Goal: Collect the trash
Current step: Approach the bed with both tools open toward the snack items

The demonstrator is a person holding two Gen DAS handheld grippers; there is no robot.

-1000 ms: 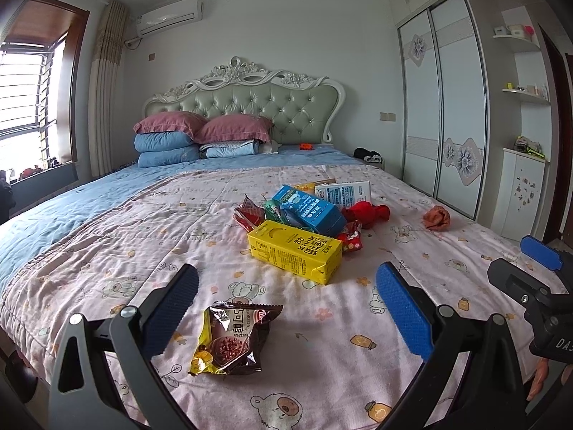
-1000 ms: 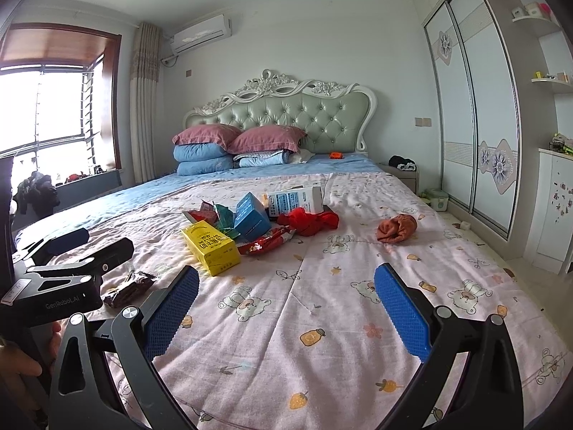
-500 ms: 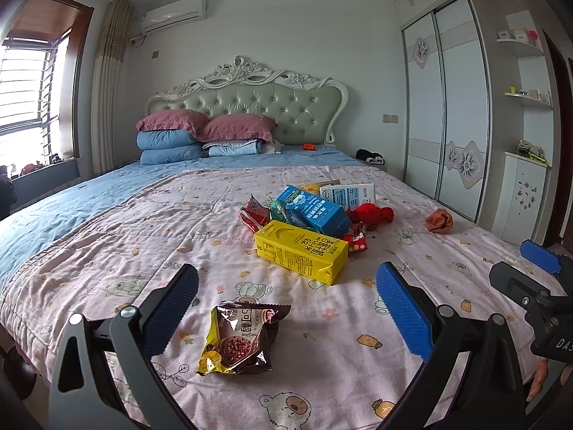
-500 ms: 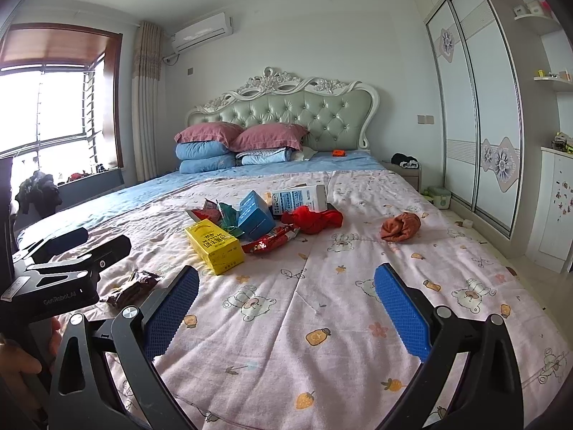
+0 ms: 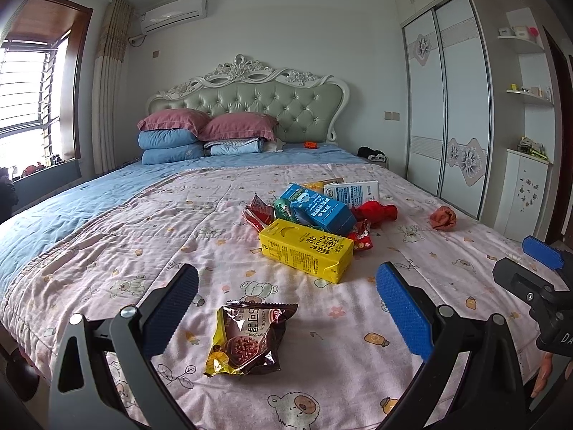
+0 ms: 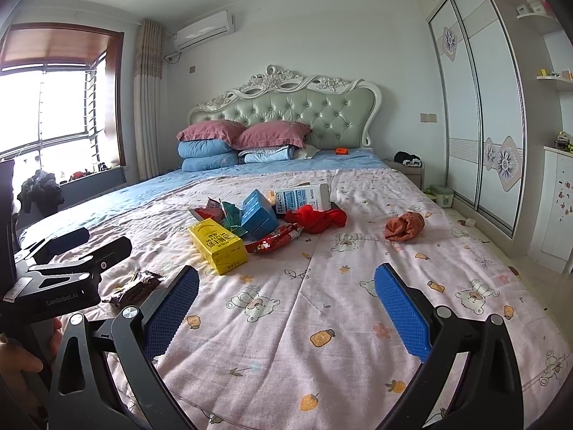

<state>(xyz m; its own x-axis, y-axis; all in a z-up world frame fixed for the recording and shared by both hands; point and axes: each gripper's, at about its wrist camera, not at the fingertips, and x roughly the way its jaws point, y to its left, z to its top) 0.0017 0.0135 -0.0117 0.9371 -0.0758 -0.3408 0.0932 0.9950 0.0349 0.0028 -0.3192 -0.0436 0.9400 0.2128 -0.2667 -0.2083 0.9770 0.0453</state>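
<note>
Nothing collected yet, judging by the layout: every piece of trash lying loose on the bed (image 5: 107,243), no bin or bag in view.

Furthest left, left gripper (image 5: 286,308) spread wide and empty, straddling the brown snack packet (image 5: 247,340) without touching it; likely the first pick. Beyond it, yellow carton (image 5: 304,252) flat on the quilt, its far end against the main heap: red wrapper (image 5: 256,211), green wrapper (image 5: 283,209), blue carton (image 5: 318,208) leaning across the pile, white carton (image 5: 352,191) behind, red crumpled bag (image 5: 376,211), small red packet (image 5: 361,240). Further right, orange crumpled piece (image 5: 443,218) alone, well apart from the heap. At the far right, right gripper (image 6: 286,308) also wide open and holding nothing, over bare quilt.

Plenty of open quilt around the packet for a clean descent. Near edge of the mattress just below both grippers; soft, wrinkled cover liable to give under a press. Heap items overlapping, so worth lifting from the top.
</note>
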